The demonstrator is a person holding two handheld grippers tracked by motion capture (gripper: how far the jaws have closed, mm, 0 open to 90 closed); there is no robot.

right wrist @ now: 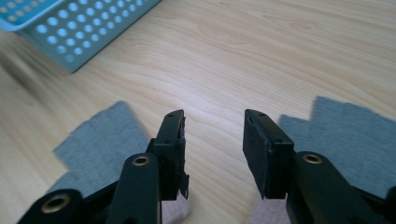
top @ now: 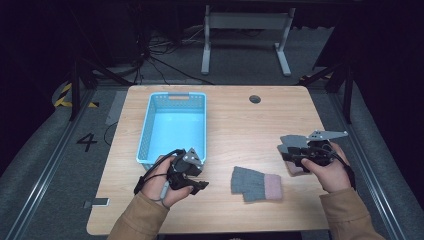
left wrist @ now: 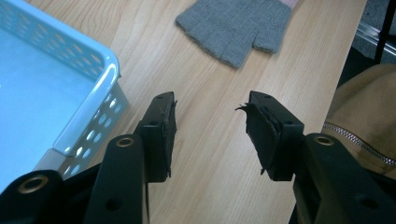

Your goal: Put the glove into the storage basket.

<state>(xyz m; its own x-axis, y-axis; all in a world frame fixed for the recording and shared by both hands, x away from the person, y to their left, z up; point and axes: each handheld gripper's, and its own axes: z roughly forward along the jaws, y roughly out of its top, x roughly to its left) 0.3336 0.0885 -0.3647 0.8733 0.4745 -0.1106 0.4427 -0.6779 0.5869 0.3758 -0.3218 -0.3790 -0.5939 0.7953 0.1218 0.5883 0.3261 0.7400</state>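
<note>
- The right claw (top: 295, 149) hovers released over a grey glove (right wrist: 348, 135) at the right side of the counter (top: 240, 125) — jaws parted, the knit showing on both sides of them.
- The left claw (top: 200, 184) is released too, empty, just beside the blue basket (top: 145, 132).
- A second grey glove with a pink cuff (top: 256, 184) lies flat between the hands.
- The step in hand looks like picking up — next the right claw must drop and pinch the fabric, then carry it to the basket.

Place: a lab or recording studio.
Centre of frame: lone wooden table (top: 235, 120) on grey carpet.
Top: cables (top: 165, 55) trailing on the floor, a white stand (top: 245, 30).
Left edge: hazard tape (top: 62, 95), floor number "4" (top: 87, 142).
Surround: dark walls.
</note>
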